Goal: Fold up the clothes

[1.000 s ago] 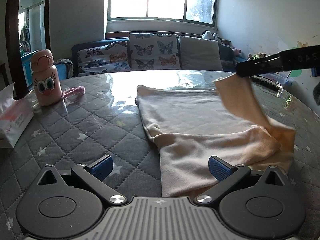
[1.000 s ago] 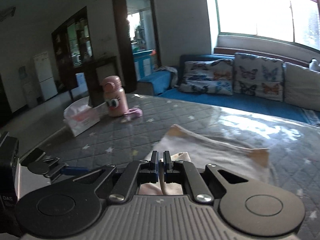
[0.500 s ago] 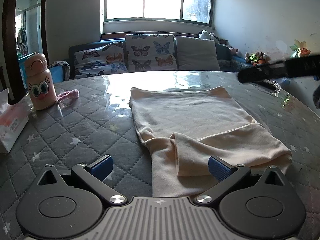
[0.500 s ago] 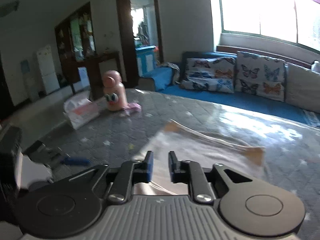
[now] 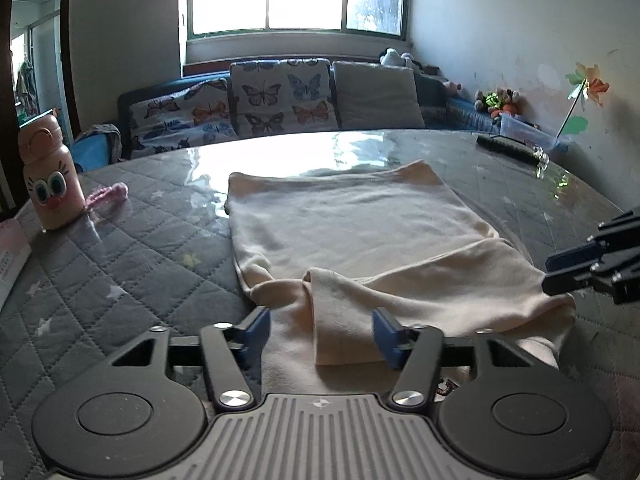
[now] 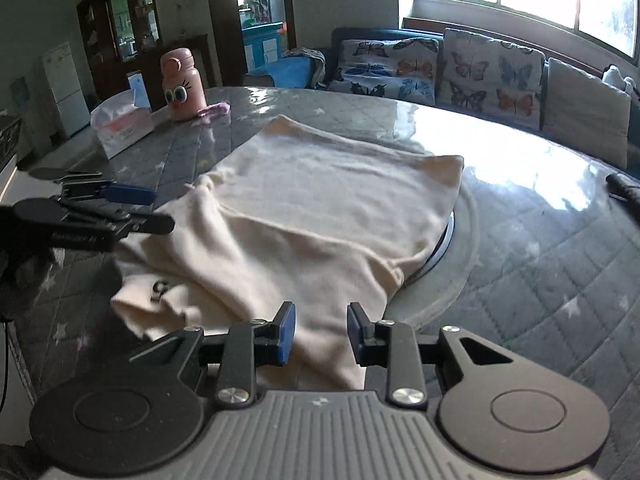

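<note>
The cream garment's (image 5: 352, 236) near hem was hidden behind both grippers. The left gripper (image 5: 321, 334) and right gripper (image 6: 321, 334) hovered over it near the table's (image 5: 120, 264) front edge, jaws apart, gripping nothing.

My left gripper (image 5: 321, 330) sits with its jaws spread wide over the near edge of the cream garment (image 5: 352, 232), nothing between the pads but cloth. To my left the quilted table cover (image 5: 132, 276) lies bare up to the pink bottle (image 5: 50, 184), the small pink item (image 5: 106, 196) beside it and the tissue pack (image 6: 120, 126) at the edge; those crowd that far corner. My right gripper (image 6: 321, 334), jaws parted, hovers at the garment's right side, near the raised round turntable rim (image 6: 452, 276) under the cloth. A dark object (image 5: 506, 148) lies at the far right edge, well apart.
</note>
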A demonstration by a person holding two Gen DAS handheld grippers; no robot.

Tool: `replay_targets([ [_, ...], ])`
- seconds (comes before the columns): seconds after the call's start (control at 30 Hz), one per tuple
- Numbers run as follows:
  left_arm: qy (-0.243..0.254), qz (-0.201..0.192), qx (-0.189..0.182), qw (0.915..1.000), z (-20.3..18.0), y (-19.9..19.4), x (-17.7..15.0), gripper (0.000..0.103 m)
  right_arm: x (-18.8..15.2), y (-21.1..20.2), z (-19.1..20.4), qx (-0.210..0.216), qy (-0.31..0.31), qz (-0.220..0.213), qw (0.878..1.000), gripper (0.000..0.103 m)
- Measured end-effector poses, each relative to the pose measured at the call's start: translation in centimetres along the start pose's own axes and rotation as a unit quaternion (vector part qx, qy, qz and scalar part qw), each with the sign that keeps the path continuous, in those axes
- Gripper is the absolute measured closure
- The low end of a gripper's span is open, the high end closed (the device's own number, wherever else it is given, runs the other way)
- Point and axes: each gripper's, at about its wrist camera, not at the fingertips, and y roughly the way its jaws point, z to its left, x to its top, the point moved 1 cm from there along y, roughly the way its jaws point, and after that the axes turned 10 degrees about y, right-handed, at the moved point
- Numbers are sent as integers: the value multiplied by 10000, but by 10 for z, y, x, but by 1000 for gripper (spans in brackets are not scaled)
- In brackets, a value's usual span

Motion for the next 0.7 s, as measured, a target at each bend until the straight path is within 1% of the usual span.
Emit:
replay_targets([
  [0.07, -8, 43, -27, 10000, -1, 2, -1, 65, -6, 2, -2, 30, 53, 34, 10000, 75],
  [0.1, -10, 60, -53, 10000, -2, 3, -1, 70, -8, 4, -2, 38, 66, 57, 10000, 75],
  [0.17, 3, 76, -93, 9999, -3, 3, -2, 89, -11, 7, -2, 53, 91, 104, 9999, 74],
  [0.2, 6, 78, -76, 9999, -3, 2, -2, 91, -10, 8, -1, 55, 83, 130, 9999, 74],
  [0.27, 1, 34, -42, 10000, -2, -2, -1, 98, -5, 6, -1, 63, 71, 49, 9999, 72],
  [0.43, 85, -132, 106, 9998, 2, -16, 4, 100, 8, 0, 0, 81, 41, -155, 9998, 71],
  [0.5, 161, -127, 159, 9997, 2, -19, 4, 100, 14, 2, 0, 86, 54, -221, 9997, 71],
  [0.6, 50, -13, 101, 9999, 5, -15, 3, 99, 19, 13, -2, 70, 129, -236, 9996, 71],
  [0.63, -1, 0, 65, 10000, 6, -14, 4, 98, 20, 16, -2, 81, 149, -225, 9996, 71],
  [0.7, -104, 26, -9, 9999, 8, -11, 6, 86, 22, 20, -1, 90, 148, -220, 9996, 71],
])
